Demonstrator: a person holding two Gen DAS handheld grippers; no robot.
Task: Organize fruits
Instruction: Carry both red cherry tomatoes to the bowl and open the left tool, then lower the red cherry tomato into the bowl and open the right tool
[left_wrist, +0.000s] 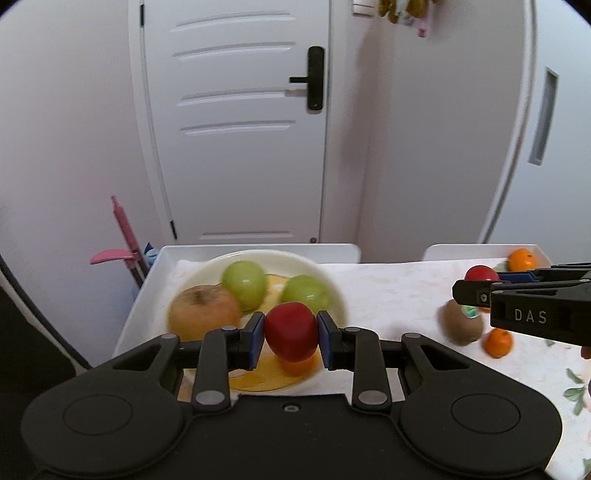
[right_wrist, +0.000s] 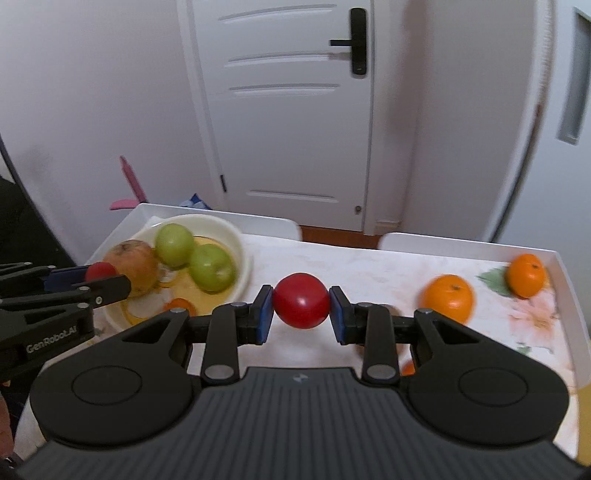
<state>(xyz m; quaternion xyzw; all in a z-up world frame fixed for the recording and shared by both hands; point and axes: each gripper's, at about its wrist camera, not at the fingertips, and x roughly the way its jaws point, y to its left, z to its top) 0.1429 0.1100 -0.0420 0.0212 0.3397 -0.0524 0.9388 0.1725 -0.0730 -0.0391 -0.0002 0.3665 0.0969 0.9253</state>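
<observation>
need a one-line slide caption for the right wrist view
Right gripper clamps a red fruit above the table; left gripper brings another toward the cream bowl of green fruit.

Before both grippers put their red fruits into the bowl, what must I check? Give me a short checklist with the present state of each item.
1. Left gripper shut on its red fruit: ok.
2. Right gripper shut on its red fruit: ok.
3. Free space in the bowl beside the two green apples and the brownish fruit: ok, near front.
4. Left fruit above the bowl: ok.
5. Right fruit above the bowl: not ok, over the tablecloth.
6. Gap between the grippers: cannot tell.
</observation>
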